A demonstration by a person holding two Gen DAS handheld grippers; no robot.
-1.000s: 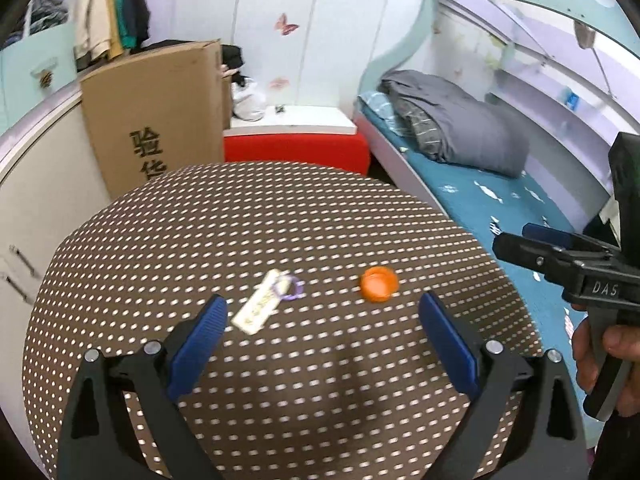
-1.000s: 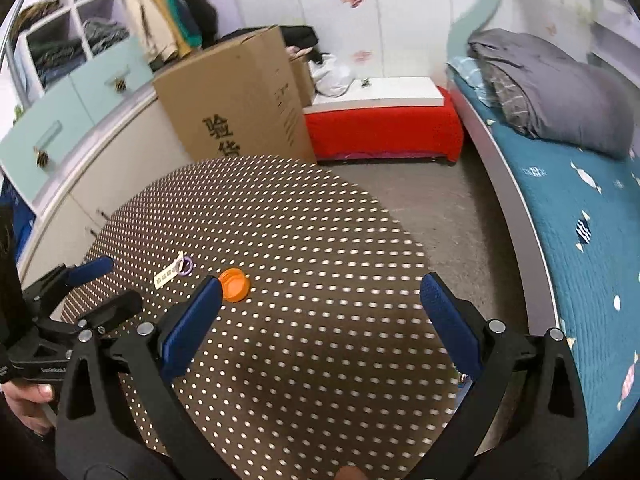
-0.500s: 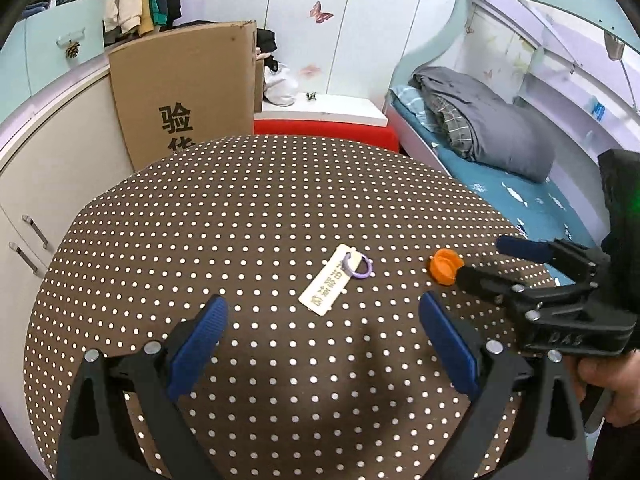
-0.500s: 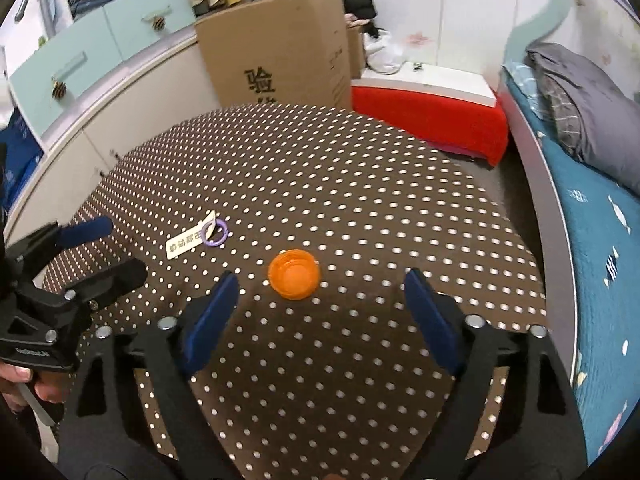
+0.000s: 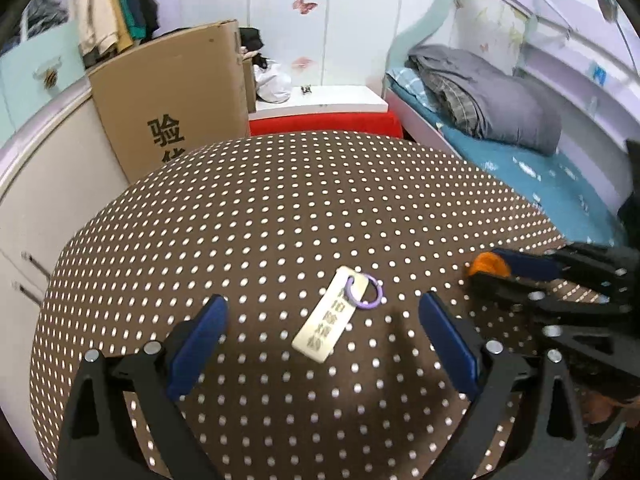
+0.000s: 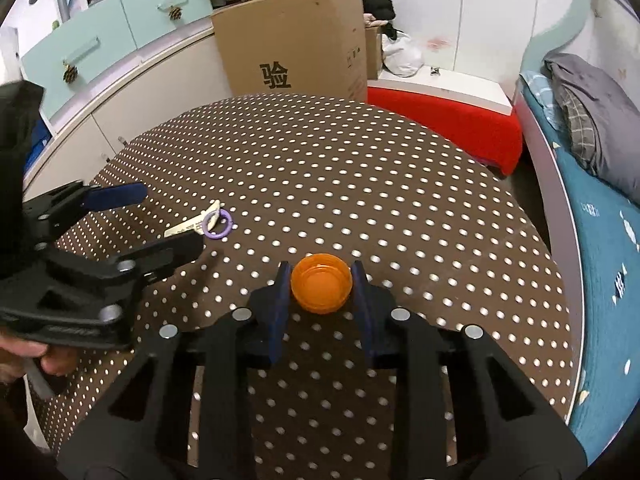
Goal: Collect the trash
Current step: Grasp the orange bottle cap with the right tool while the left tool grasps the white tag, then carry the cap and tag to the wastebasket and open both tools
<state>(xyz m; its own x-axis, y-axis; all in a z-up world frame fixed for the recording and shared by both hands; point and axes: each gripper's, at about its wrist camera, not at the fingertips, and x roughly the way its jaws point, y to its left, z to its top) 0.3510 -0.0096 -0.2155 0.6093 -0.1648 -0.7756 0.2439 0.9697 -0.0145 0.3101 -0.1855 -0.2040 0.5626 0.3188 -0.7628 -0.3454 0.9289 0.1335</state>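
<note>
An orange bottle cap [image 6: 321,288] lies on the brown dotted tablecloth [image 6: 360,184]. My right gripper [image 6: 320,286] is shut on the cap, one blue pad on each side; it shows at the right in the left wrist view [image 5: 486,266]. A cream tag with a purple ring [image 5: 334,322] lies flat on the cloth, between the wide-open fingers of my left gripper [image 5: 320,322]. The tag [image 6: 200,222] and the left gripper [image 6: 156,220] also show at the left of the right wrist view.
A large cardboard box [image 5: 172,96] stands beyond the table's far edge. A red bench with a white top [image 5: 324,116] is behind it. A bed with a grey blanket [image 5: 488,96] runs along the right. Cabinets [image 6: 100,76] line the left wall.
My right gripper moved forward onto the orange cap and closed on it. My left gripper moved forward, so the tag now lies between its open fingers.
</note>
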